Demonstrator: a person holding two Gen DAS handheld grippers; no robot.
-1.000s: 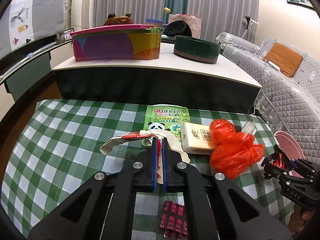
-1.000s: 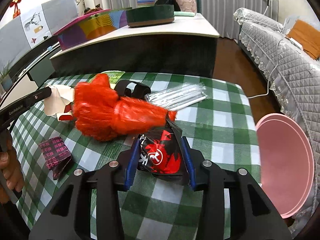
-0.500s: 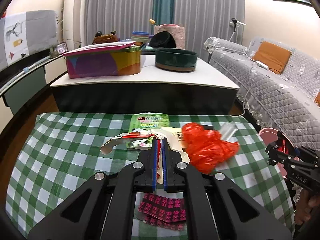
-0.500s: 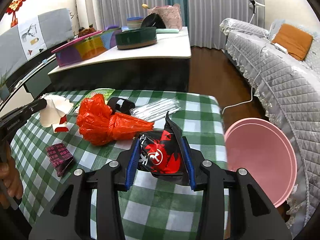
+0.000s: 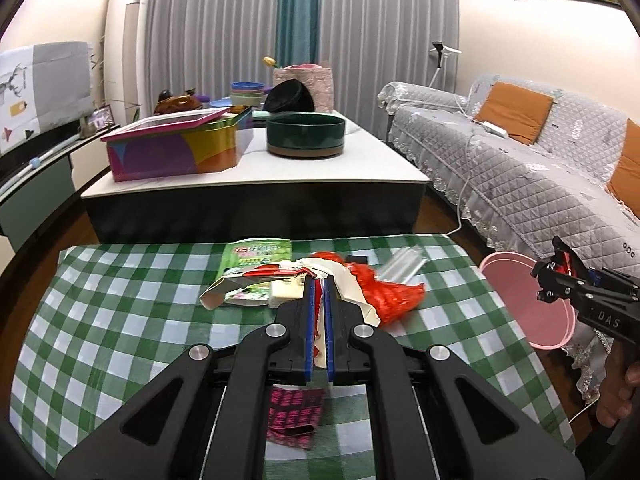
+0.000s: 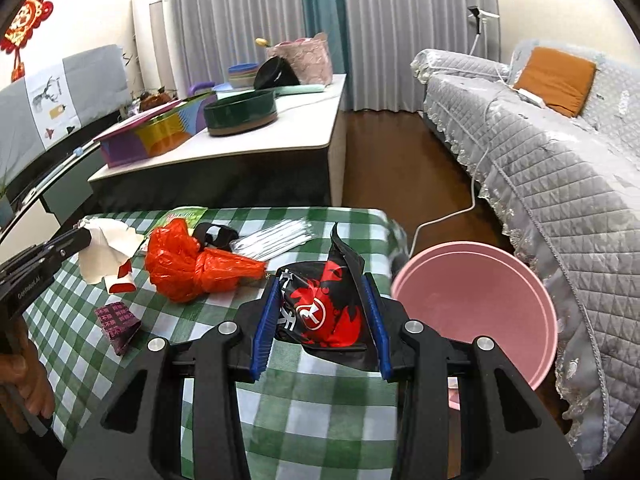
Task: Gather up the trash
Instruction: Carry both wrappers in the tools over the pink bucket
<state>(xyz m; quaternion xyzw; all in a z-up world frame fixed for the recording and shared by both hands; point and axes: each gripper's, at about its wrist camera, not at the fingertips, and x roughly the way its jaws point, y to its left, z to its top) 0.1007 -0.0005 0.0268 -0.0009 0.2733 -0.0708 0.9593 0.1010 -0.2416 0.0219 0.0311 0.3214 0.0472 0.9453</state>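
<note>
Gripping a crumpled black-and-red snack bag [image 6: 320,312] between its blue pads, the right gripper [image 6: 319,312] hangs above the right edge of the checked table [image 6: 320,408], its jaws partly apart and pressed against the bag's sides. Just past that edge stands the pink bin [image 6: 480,300], its mouth tipped toward the table, beside a grey quilted sofa [image 6: 560,184].

The left gripper [image 5: 317,322] is clamped almost flat on a torn white-and-red paper wrapper [image 5: 352,284], which spills out to both sides of the narrow slit between its pads. From the right wrist view the same wrapper [image 6: 104,248] dangles off the gripper's tip near the left edge of the table, with a person's hand [image 6: 28,376] on the handle below.

Loose trash lies on the cloth. A bunched orange-red plastic bag [image 6: 192,268] sits near the middle, touching a bundle of clear plastic straws [image 6: 276,238] towards the far edge. A black strap-like item [image 6: 216,236] lies between the bag and the straws. A green packet [image 5: 256,258] lies at the far edge, partly under the wrapper in the left wrist view. A small dark red packet with pink characters [image 6: 118,322] rests nearer the front left.

Beyond the table is a low white-topped counter [image 5: 256,172] carrying a multicoloured tin [image 5: 176,148] and a dark green round container [image 5: 306,136].
</note>
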